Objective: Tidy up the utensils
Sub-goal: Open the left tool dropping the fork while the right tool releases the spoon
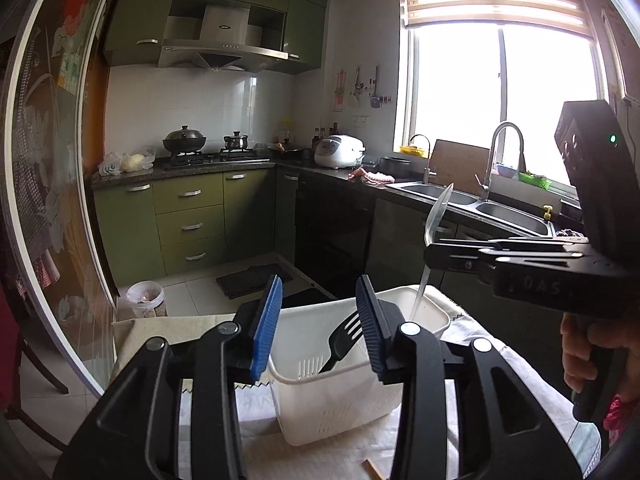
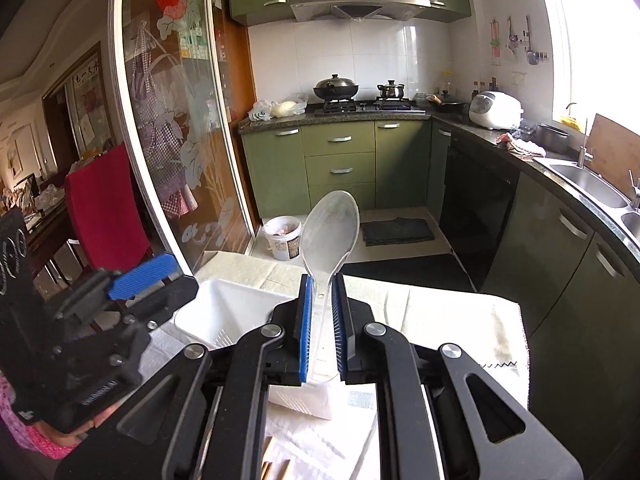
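Left wrist view: my left gripper (image 1: 319,320) has jaws released over a white basket (image 1: 336,392) on the counter; a black fork (image 1: 342,342) stands inside. Beyond, my right gripper (image 2: 321,320) clamps a clear spoon (image 2: 330,232).

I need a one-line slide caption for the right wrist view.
Right tongs grip a clear plastic spoon above the white basket.

A kitchen with olive-green cabinets (image 1: 188,208) under a dark stone counter. A steel range hood (image 1: 222,54) hangs over a gas stove (image 2: 368,106) against the far white-tiled wall. On the right, a bright window (image 1: 500,80) with a half-raised blind lights a double steel sink (image 1: 480,204). On the left stands a flower-patterned glass sliding door (image 2: 172,120). Pale floor tiles.
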### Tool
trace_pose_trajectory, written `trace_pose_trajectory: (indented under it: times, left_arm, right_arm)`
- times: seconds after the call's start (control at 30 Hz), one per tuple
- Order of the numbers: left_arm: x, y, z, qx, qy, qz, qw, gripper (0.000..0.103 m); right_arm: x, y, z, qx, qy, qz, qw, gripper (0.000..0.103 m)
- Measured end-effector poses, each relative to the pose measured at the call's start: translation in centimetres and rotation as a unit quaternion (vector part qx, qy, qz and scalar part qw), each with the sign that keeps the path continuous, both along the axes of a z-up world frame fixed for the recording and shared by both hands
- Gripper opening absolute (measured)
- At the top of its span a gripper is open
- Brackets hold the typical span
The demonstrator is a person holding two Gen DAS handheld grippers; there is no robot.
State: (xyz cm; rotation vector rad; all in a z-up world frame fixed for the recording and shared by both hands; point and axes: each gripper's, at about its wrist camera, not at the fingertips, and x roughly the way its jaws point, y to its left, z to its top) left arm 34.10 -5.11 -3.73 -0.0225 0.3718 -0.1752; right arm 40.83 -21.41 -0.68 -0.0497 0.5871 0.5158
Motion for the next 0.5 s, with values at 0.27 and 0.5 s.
trace_pose_trajectory:
  times: [0.27, 0.5]
  left_arm:
    - [-4.1, 1.4, -2.6, 0.012, 0.132, 0.006, 0.9912, 0.037]
    - [-5.7, 3.0, -5.6, -0.01, 0.227, 0.016, 0.9738, 0.037]
  right_arm:
    - [-0.9, 1.1, -3.2, -0.022, 0.016, 0.01, 1.0, 0.014]
    - [-3.0, 1.2, -3.9, -0.029, 0.021, 0.021, 0.999, 0.023]
